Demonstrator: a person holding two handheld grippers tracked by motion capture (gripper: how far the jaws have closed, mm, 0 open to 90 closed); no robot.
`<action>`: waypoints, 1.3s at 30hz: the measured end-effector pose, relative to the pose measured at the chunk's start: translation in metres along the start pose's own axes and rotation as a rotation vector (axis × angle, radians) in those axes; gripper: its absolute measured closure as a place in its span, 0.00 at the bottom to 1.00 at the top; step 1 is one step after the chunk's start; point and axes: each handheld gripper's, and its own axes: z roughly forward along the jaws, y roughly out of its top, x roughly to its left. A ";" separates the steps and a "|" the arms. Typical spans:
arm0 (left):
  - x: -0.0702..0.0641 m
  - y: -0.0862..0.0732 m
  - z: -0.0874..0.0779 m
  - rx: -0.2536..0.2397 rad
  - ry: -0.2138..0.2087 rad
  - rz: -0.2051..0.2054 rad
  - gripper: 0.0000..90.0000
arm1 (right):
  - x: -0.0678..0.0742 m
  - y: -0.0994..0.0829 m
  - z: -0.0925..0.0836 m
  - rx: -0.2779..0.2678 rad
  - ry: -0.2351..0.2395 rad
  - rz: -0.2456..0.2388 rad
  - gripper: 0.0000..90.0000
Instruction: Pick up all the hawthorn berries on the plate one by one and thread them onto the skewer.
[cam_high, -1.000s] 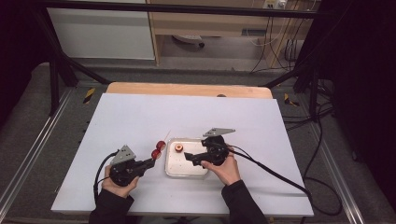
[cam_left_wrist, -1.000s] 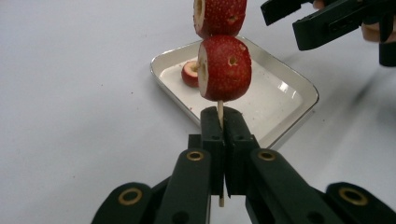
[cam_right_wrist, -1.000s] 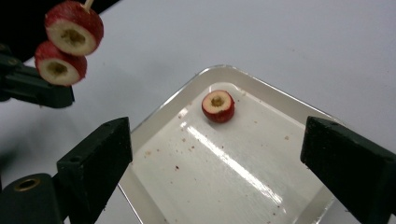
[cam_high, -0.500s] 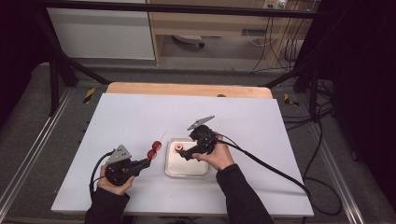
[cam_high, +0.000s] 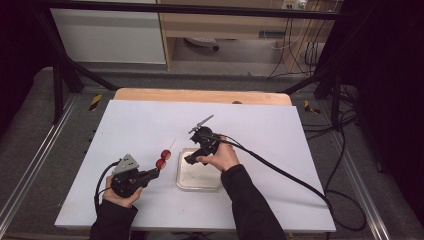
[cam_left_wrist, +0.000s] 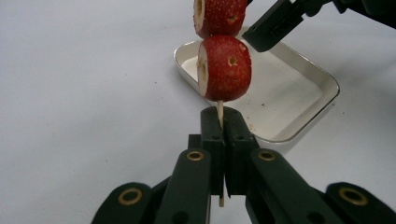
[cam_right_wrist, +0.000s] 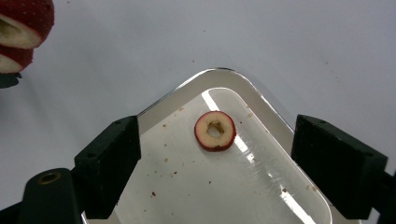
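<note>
Left gripper (cam_left_wrist: 219, 135) pinching a skewer (cam_left_wrist: 219, 112) with 2 fruits (cam_left_wrist: 224, 67); right gripper (cam_right_wrist: 217, 158) spread above a slice (cam_right_wrist: 215, 130) in the tray (cam_right_wrist: 261, 105).

Overhead, looking forward and down across the white table (cam_high: 125, 125). Close along each gripper's black jaws, both sharing the shallow white rectangular tray (cam_left_wrist: 322, 84) (cam_right_wrist: 261, 100) (cam_high: 181, 176).

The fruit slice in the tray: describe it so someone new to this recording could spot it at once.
On the white table sits a shallow white rounded-rectangle metal tray, between the open right tongs. Near its far corner lies a flat red-skinned fruit ring with a pale, hollowed centre. Unlike the two fuller red fruit pieces skewered on the wooden stick, it lies loose.
</note>
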 end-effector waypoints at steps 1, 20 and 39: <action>0.000 0.000 0.000 -0.001 0.002 0.000 0.98 | 0.001 0.002 0.002 0.007 0.002 -0.003 0.22; 0.000 0.000 0.000 0.003 0.004 0.003 0.98 | -0.008 0.007 0.031 0.097 0.010 -0.035 0.54; -0.002 0.001 0.000 0.003 0.003 0.010 0.98 | -0.006 0.005 0.038 0.135 0.028 -0.021 0.68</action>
